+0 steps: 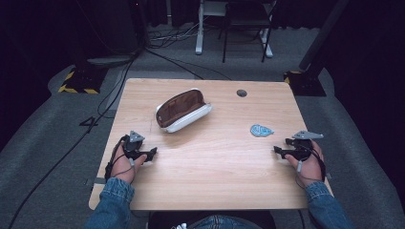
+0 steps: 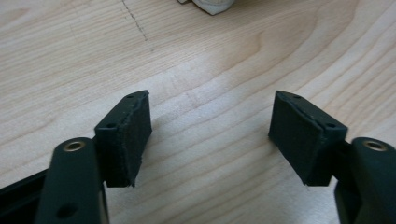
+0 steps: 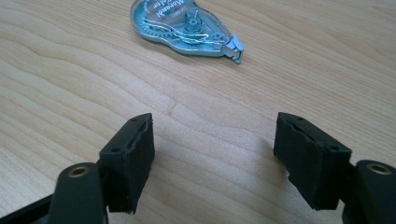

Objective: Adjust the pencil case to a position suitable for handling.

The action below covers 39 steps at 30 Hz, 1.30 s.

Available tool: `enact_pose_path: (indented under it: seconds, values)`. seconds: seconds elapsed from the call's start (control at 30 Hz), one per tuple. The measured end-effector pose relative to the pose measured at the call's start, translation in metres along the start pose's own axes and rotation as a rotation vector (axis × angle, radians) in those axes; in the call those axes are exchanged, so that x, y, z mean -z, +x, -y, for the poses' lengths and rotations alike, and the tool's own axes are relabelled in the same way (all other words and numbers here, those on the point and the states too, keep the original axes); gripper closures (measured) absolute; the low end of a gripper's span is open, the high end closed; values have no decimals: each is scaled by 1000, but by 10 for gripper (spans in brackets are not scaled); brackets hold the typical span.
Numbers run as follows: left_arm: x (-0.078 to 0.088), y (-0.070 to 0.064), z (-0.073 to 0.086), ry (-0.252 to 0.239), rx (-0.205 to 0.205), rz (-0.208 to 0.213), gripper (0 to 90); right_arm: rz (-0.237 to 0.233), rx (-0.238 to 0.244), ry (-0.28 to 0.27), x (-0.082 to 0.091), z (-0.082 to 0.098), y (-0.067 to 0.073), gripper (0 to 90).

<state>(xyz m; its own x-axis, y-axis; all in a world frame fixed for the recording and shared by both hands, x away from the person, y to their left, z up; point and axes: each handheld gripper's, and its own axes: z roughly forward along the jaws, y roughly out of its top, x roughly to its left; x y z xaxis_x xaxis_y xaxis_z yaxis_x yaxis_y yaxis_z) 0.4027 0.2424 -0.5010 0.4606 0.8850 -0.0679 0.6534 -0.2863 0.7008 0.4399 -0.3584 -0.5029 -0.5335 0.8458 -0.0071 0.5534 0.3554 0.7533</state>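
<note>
Clearly nothing has been picked up so far. At the left of the table (image 1: 215, 167), the left gripper (image 1: 152, 153) rests low over bare wood near the front edge, held in the person's left hand (image 1: 125, 164); the left gripper view shows its jaws spread wide with nothing between them, and only a pale corner of the case at the top edge of that view. Farther in, toward the middle and back of the table, the pencil case (image 1: 183, 109) lies on its side with its mouth gaping, brown lining showing and apparently nothing inside as far as can be seen. To the right of it, well apart, the blue correction tape dispenser (image 1: 261, 130) lies flat on the wood. Just beyond that, near the right edge, the right gripper (image 1: 277, 150) points toward the dispenser with its jaws also wide apart and empty; in the right gripper view the dispenser (image 3: 187, 27) sits ahead of the jaws, not yet between them.

Judging by this layout, the work looks to be at its very start: the dispenser probably has to be grasped and placed into the open case, and every step of that remains.
</note>
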Motion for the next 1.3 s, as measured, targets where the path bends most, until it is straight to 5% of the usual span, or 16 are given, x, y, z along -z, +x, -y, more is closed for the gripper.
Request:
enact_pose_path:
  seconds: [0.1,0.23,0.9,1.3]
  values:
    - [6,-1,-4,44,18,-10,323,-3,-1,-1,0,0,0,292]
    - [18,0,-12,-18,26,-1,333,-4,1,0,0,0,0,294]
    - [51,-2,-45,-162,19,30,341,-10,4,4,-1,-1,0,275]
    - [52,7,-70,-270,28,54,352,-8,4,4,-1,-1,0,272]
